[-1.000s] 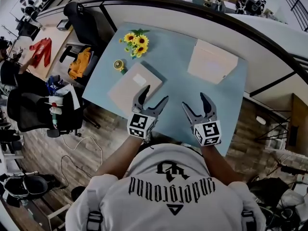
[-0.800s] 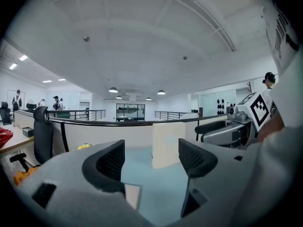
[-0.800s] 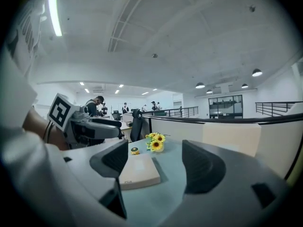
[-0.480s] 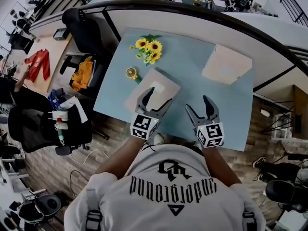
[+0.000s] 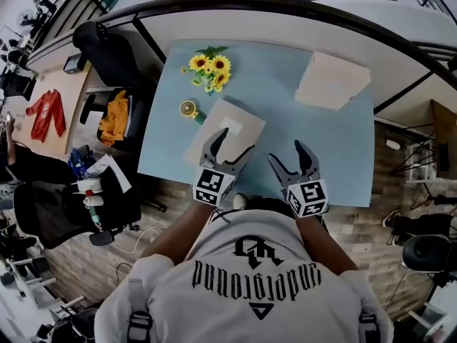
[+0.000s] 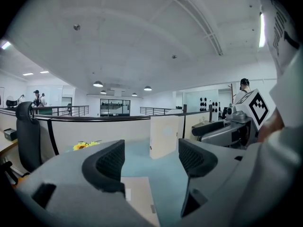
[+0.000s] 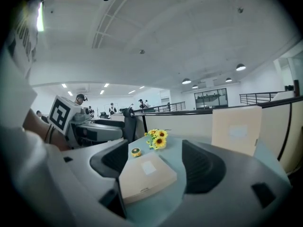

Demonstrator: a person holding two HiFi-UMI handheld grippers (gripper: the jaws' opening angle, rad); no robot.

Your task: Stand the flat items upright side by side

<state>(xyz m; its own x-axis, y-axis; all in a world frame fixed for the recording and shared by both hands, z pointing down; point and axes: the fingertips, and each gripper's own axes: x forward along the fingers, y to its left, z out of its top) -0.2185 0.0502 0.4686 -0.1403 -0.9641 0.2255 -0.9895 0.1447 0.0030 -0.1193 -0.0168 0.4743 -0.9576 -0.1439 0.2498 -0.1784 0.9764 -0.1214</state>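
A flat beige box [image 5: 227, 128] lies on the light blue table [image 5: 285, 131], near its front left; it also shows as a flat box [image 7: 144, 175] in the right gripper view and a flat box [image 6: 139, 200] in the left gripper view. A second beige box [image 5: 333, 81] stands upright at the far right, seen as an upright box [image 6: 164, 136] and an upright box [image 7: 236, 129]. My left gripper [image 5: 228, 145] is open, its fingertips over the flat box's near edge. My right gripper [image 5: 294, 157] is open above bare table, right of that box. Neither holds anything.
Sunflowers [image 5: 208, 68] and a small round yellow-green object [image 5: 188, 109] sit at the table's far left. A partition wall [image 5: 285, 20] runs behind the table. Office chairs [image 5: 107, 45] stand to the left. People stand in the background [image 7: 112, 109].
The view has shifted, so the table sits slightly differently in frame. My left gripper moved forward over the flat box's near edge. The right gripper stayed close to the table's front edge.
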